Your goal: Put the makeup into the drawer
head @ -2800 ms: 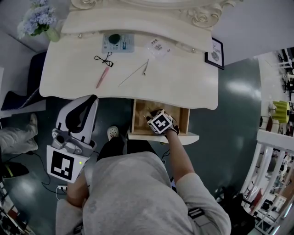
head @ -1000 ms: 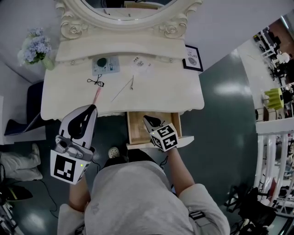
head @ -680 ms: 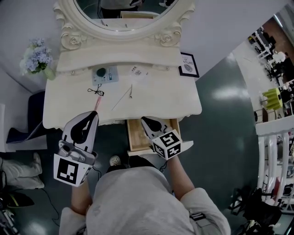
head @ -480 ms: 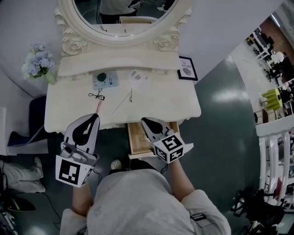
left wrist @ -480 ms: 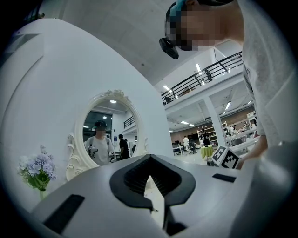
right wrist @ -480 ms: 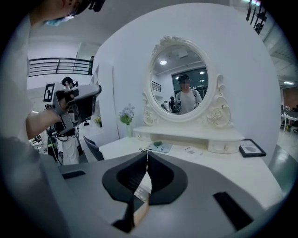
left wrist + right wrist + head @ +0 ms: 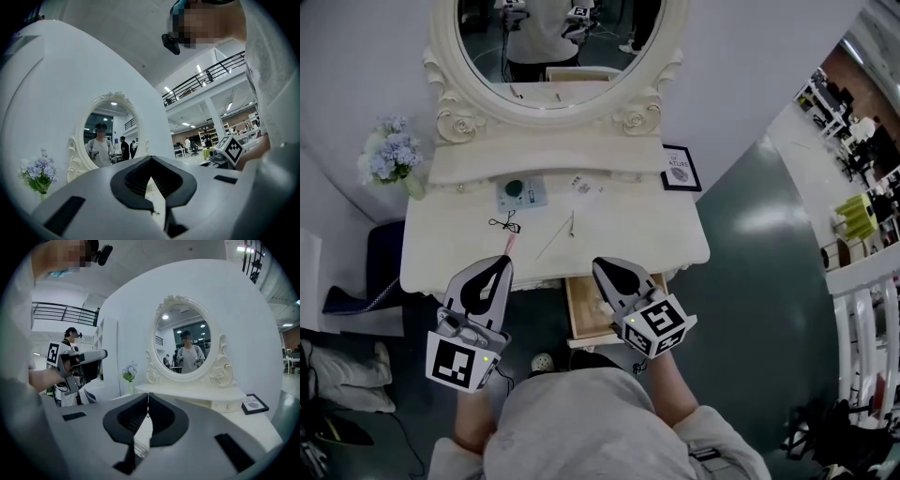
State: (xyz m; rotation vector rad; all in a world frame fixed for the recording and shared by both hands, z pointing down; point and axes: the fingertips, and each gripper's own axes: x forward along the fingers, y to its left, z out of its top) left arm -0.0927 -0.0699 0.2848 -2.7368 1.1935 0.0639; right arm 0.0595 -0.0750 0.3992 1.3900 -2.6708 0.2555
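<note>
Right gripper (image 7: 600, 265) higher, above drawer (image 7: 579, 317)

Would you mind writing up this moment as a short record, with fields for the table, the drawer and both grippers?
Table: white dressing table with oval mirror
On table: pink stick, black cord, thin wand, packet, framed sign
At left end: flowers
Drawer: wooden drawer, open, contents mostly hidden
Left gripper: shut, empty, at the table's front edge
Right gripper: shut, empty, over the drawer
</note>
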